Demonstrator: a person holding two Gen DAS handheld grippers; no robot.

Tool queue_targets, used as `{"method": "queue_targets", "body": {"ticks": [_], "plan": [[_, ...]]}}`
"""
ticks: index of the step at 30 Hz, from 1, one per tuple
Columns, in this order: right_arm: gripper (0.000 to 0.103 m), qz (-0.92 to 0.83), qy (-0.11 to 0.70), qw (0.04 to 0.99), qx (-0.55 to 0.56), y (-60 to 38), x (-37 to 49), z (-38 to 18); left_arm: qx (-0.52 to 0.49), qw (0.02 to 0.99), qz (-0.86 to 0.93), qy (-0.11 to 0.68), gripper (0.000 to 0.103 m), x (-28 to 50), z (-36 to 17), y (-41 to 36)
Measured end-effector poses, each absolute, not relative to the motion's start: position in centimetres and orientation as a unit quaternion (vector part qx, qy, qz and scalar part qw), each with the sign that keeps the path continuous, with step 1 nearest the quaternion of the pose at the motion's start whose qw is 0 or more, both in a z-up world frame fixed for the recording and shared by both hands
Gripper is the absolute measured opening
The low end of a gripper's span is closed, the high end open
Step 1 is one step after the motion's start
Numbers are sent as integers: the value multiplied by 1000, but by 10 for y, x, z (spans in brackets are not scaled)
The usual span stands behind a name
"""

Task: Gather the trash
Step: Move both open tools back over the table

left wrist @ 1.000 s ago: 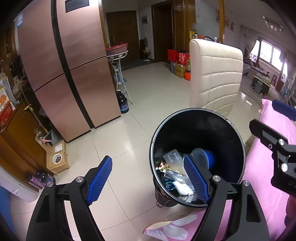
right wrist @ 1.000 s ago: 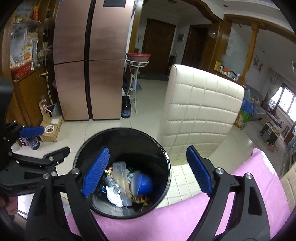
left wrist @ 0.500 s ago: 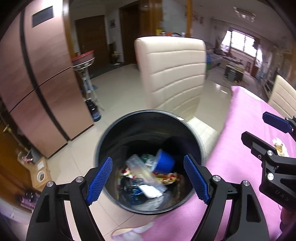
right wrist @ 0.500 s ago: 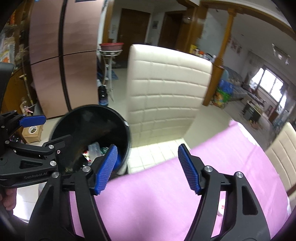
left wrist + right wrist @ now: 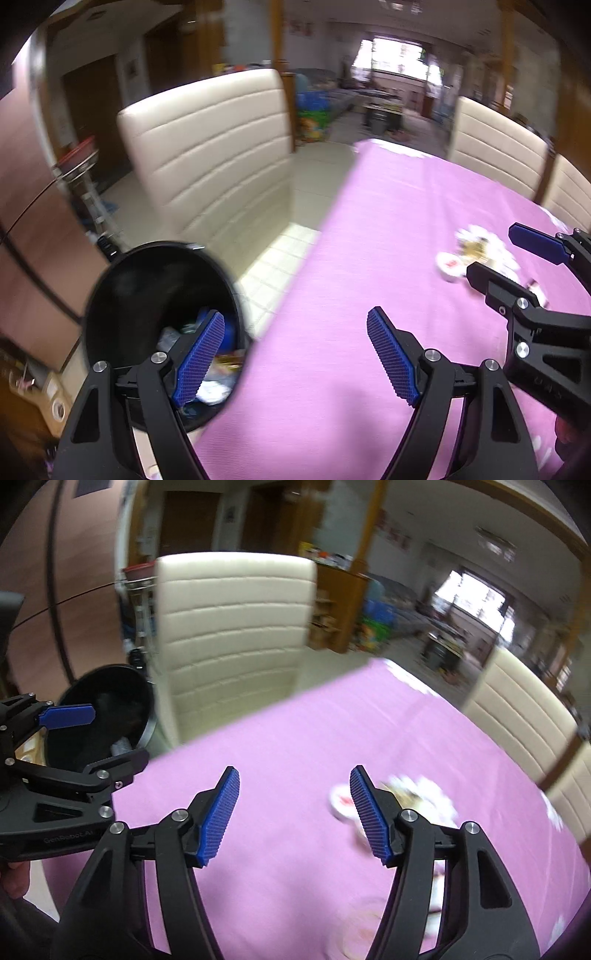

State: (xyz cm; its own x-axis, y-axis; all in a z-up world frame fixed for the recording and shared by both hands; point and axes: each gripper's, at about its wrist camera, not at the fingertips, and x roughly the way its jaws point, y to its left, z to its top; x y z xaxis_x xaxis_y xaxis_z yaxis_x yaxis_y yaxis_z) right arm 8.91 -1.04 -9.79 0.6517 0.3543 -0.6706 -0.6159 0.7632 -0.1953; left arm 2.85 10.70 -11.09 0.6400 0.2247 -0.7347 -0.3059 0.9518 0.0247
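Over pink tablecloth (image 5: pixel 295 738) | right claw (image 5: pixel 293 814) closing, empty | trash (image 5: pixel 413 794) beside

In the left wrist view the bin (image 5: pixel 155 295) stands at lower left, on the floor (image 5: pixel 280 243) just beside the table (image 5: pixel 369 258) edge, with trash (image 5: pixel 218 387) inside it. A chair (image 5: pixel 214 155) stands behind the bin, at upper centre. The table fills the right half; litter (image 5: pixel 465 254) lies on it at mid right. Two more chairs (image 5: pixel 495 155) stand behind the table, at upper right. In the right wrist view the bin (image 5: pixel 107 701) sits at mid left, the chair (image 5: pixel 236 627) right of it, the litter (image 5: pixel 417 794) at lower right.
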Motion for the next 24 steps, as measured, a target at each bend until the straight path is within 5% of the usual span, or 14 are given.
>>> {"method": "queue_targets", "body": {"ticks": [24], "plan": [[63, 77, 389, 908, -138, -219, 102, -135, 18, 887, -124, 445, 84, 57, -164, -101]]}}
